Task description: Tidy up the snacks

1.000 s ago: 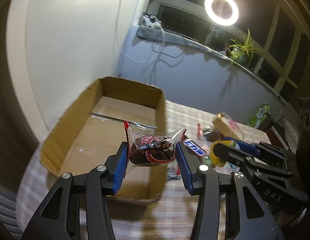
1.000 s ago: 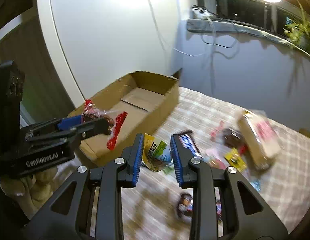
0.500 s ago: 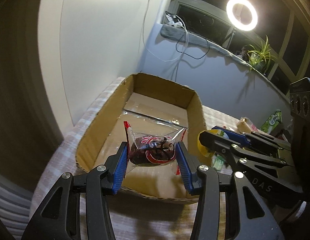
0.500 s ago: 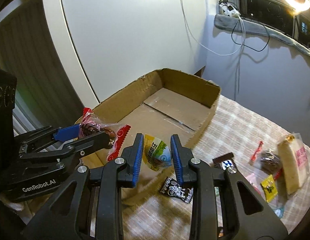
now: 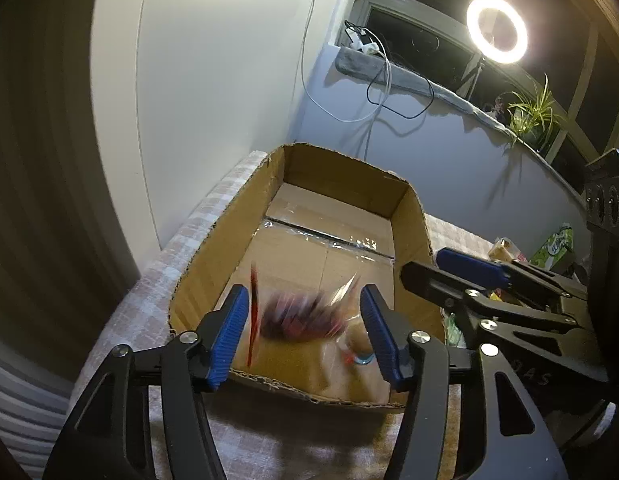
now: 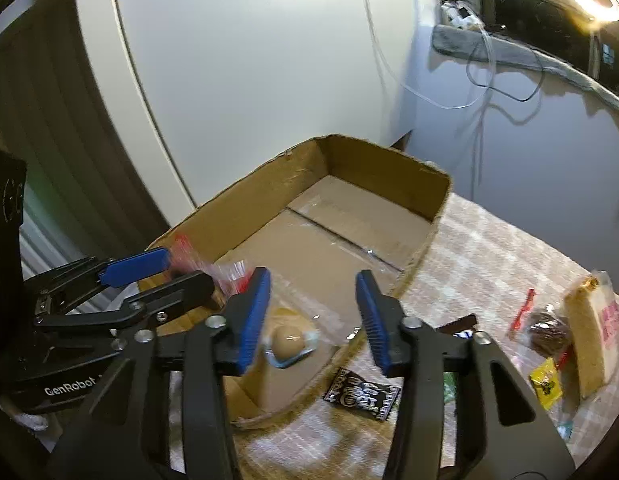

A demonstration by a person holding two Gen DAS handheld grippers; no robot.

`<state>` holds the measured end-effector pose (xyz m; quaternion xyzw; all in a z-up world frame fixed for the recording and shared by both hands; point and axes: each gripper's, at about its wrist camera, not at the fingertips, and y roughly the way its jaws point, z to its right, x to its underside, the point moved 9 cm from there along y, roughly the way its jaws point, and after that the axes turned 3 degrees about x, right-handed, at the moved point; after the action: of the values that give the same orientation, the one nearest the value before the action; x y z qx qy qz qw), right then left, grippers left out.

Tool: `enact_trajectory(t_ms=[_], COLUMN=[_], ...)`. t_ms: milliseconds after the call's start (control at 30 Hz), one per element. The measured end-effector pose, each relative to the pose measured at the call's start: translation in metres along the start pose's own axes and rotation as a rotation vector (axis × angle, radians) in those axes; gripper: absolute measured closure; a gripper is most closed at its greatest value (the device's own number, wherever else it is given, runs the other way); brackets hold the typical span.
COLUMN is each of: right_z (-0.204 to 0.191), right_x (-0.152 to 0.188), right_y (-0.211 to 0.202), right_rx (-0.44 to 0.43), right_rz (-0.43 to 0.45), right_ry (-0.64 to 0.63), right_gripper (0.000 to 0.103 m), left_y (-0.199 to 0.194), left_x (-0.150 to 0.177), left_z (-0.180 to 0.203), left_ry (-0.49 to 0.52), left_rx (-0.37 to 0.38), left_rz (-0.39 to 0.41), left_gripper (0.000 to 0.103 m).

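Observation:
An open cardboard box (image 5: pixel 407 216) (image 6: pixel 389 160) stands on the checked tablecloth. My left gripper (image 5: pixel 303 330) is open over the box's near end. A dark snack in a clear red-edged wrapper (image 5: pixel 297 314) shows blurred between its fingers, free of the pads. My right gripper (image 6: pixel 311 316) is open over the box's near right corner. A yellow-green packet with a round egg-like snack (image 6: pixel 289 340) lies on the box floor below it. Each gripper shows in the other's view, the left (image 6: pixel 181 276) and the right (image 5: pixel 437 268).
Loose snacks lie on the cloth right of the box: a black packet (image 6: pixel 363 392), a long bread pack (image 6: pixel 589 340), a dark round cake (image 6: pixel 549 332), a yellow sachet (image 6: pixel 545 380). A white wall stands close behind the box. A green pack (image 5: pixel 555 244) sits far right.
Both grippers have opened over the box. The wrapped dark snack has left the left pads and blurs as it drops. The yellow-green packet has left the right gripper and lies in the box.

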<state>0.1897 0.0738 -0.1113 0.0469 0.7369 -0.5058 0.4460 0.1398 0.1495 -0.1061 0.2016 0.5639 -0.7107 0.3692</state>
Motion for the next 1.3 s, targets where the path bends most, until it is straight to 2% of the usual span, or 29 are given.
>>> enact_trajectory(t_ms=[233, 333, 533, 633, 933, 1067, 1133, 1300], right_z=[0.016, 0.026, 0.06, 0.081, 0.146, 0.172, 0.179, 0.183], right_x=[0.004, 0.008, 0.023, 0.037, 0.097, 0.116, 0.121, 0.127], right_y=[-0.02, -0.031, -0.061, -0.072, -0.096, -0.099, -0.098, -0.092], right_rx=[0.015, 0.029, 0.066, 0.089, 0.145, 0.135, 0.113, 0.039], right_rz=[0.016, 0.026, 0.034, 0.019, -0.053, -0.08, -0.092, -0.129], right_ry=[0.028, 0.041, 0.084, 0.105, 0.185, 0.23, 0.24, 0.202], right_gripper=[0.047, 0.042, 0.041, 0.035, 0.034, 0.034, 0.034, 0.034], left_y=[-0.004, -0.008, -0.014, -0.015, -0.001, 0.007, 0.011, 0.019], left_x=[-0.002, -0.001, 0.002, 0.007, 0.034, 0.05, 0.061, 0.08], left_z=[0.003, 0.009, 0.027, 0.041, 0.097, 0.131, 0.15, 0.185], left_ry=[-0.002, 0.005, 0.027, 0.048, 0.131, 0.19, 0.216, 0.319], left_rx=[0.0, 0.006, 0.026, 0.044, 0.124, 0.171, 0.22, 0.261], left_rz=[0.009, 0.015, 0.022, 0.016, -0.048, -0.084, -0.121, -0.169], left_gripper=[0.044, 0.044, 0.044, 0.044, 0.044, 0.044, 0.044, 0.044])
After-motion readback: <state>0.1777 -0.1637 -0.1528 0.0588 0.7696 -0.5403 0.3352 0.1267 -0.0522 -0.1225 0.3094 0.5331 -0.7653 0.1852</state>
